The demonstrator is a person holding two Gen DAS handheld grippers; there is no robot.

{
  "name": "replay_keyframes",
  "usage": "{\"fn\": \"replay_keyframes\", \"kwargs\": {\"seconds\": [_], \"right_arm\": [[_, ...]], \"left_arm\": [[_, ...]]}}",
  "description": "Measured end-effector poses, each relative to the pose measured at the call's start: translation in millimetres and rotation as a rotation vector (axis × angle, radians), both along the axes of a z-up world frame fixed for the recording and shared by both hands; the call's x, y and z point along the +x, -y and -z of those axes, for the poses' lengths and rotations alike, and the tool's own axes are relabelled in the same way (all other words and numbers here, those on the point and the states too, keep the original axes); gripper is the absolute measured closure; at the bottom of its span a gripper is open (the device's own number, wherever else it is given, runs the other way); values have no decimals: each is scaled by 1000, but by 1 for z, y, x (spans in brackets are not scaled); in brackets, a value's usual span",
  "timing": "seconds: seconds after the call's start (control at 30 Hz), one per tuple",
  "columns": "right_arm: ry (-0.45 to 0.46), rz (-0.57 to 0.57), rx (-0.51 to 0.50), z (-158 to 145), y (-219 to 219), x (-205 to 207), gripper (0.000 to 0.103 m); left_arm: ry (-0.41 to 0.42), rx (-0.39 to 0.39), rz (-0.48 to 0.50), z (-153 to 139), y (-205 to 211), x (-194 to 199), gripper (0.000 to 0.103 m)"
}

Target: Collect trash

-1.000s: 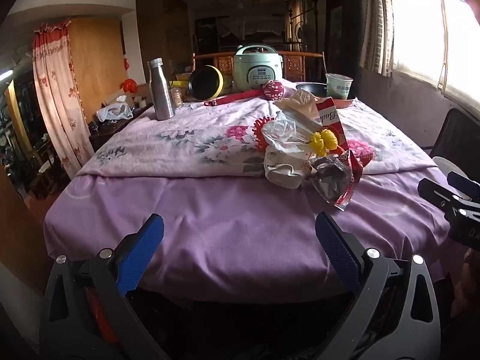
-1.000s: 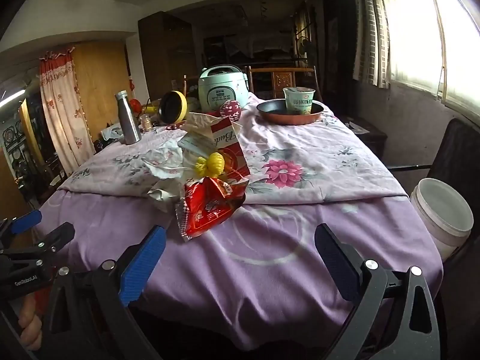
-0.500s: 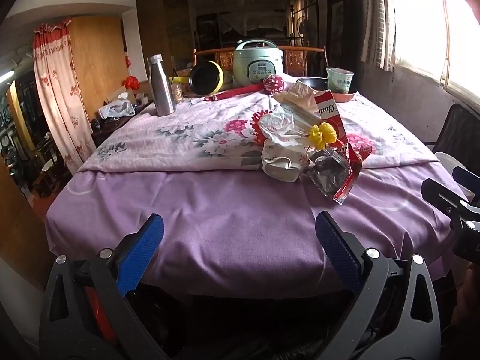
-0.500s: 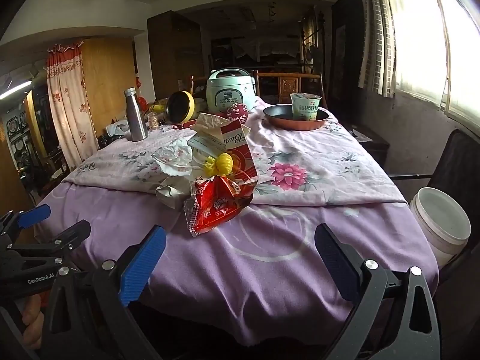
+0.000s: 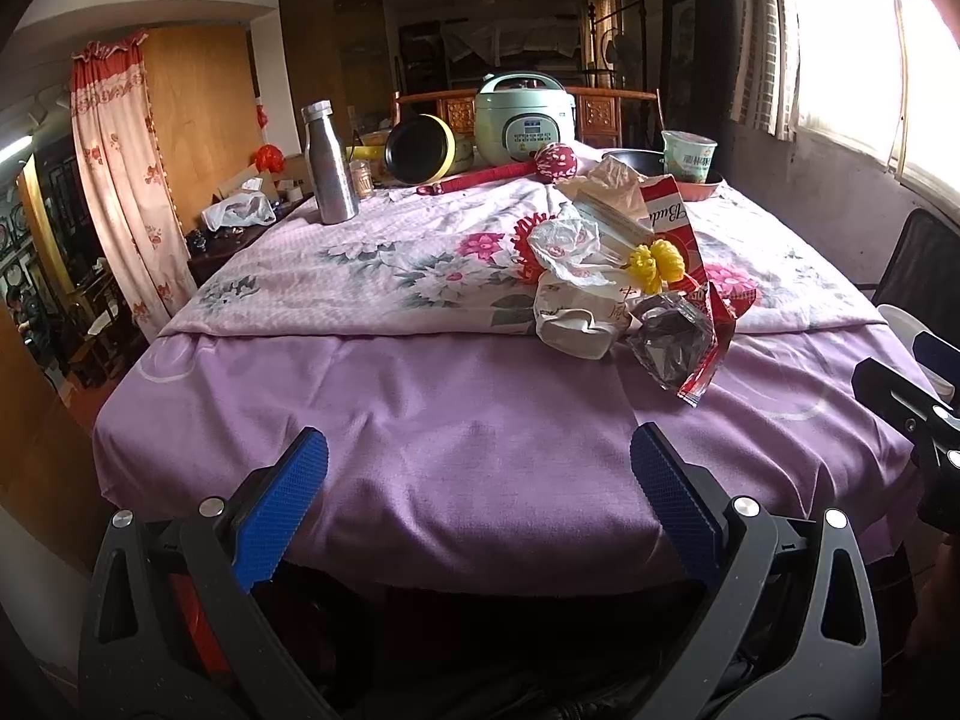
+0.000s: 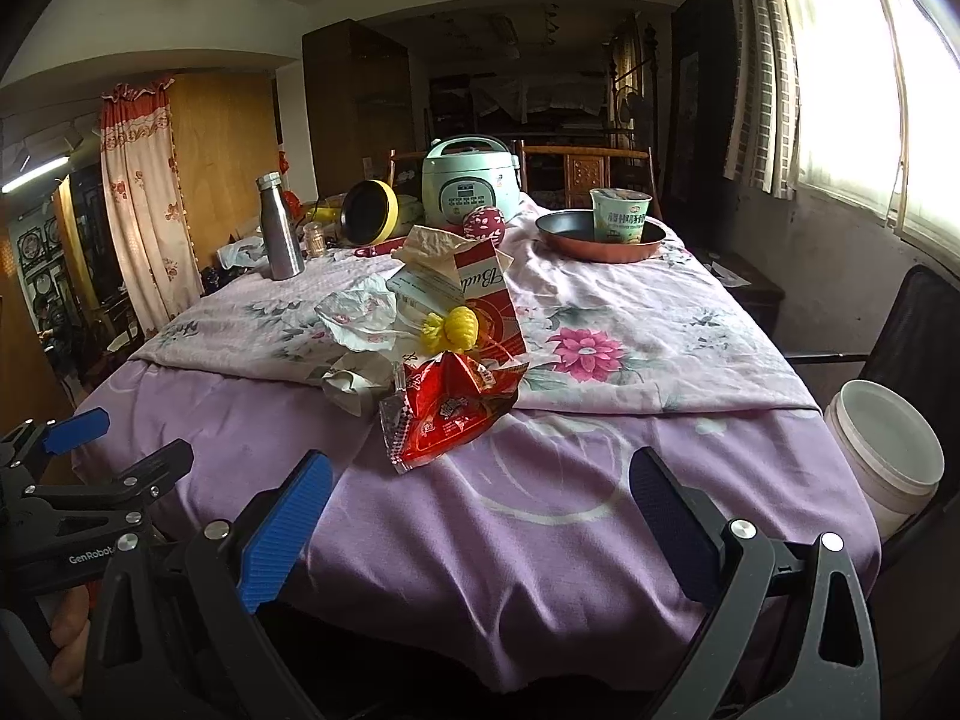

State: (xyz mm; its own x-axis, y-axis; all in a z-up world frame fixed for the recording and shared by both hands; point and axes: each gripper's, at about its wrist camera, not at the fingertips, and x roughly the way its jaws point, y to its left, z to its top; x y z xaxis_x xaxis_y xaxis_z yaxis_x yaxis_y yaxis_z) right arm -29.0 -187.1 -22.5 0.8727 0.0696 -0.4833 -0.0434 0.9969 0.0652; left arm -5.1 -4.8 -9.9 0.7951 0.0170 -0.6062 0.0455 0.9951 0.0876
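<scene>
Left gripper (image 5: 479, 483): jaws wide apart, nothing between the blue pads, hanging just off the near edge of the table (image 5: 420, 420). Right gripper (image 6: 480, 495): same, fully spread, empty, also short of the near edge. Neither touches anything.

Trash pile sits mid-table, straddling the seam where the floral cloth (image 5: 372, 264) overlaps the purple cloth (image 6: 540, 516). In it:
- red snack wrapper (image 6: 447, 414), nearest, torn open, lying on the purple cloth; silver lining faces the left camera (image 5: 675, 348)
- crumpled white paper bag (image 5: 573, 324), touching the wrapper on its left side
- crumpled thin plastic (image 6: 360, 318) on top, behind
- red-and-white carton (image 6: 486, 300) leaning upright at the back
- yellow knotted bit (image 6: 453, 327) resting against the carton, material unclear

White bucket (image 6: 882, 450) stands off the table's right side next to a black chair (image 6: 912, 324). Likely the bin, which would explain why the pile is bunched toward that side. Judgement only.

Non-trash at the far end, well apart from the pile: steel bottle (image 5: 329, 165), rice cooker (image 6: 471, 183), yellow-rimmed pan (image 5: 420, 150), copper pan (image 6: 600, 234) with a noodle cup (image 6: 621, 213) standing in it.

Read: approach stage, nothing collected. Both jaws pre-opened for light, crushable items. Right gripper is better lined up on the wrapper; left is offset from the pile, probably to take the paper bag. Risk: loose pieces lean on each other, so pulling one may topple the carton.
</scene>
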Motion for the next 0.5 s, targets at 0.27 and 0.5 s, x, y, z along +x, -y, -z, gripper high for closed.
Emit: {"fn": "replay_keyframes", "kwargs": {"seconds": [0.27,0.5], "right_arm": [[-20,-11,-8,-1,1,-19,5],[-28,-14,-12,-3,1,-19,5]], "left_arm": [[0,-1,-3,2,0,0,7],[-6,3,1,4,1,1,7]]}}
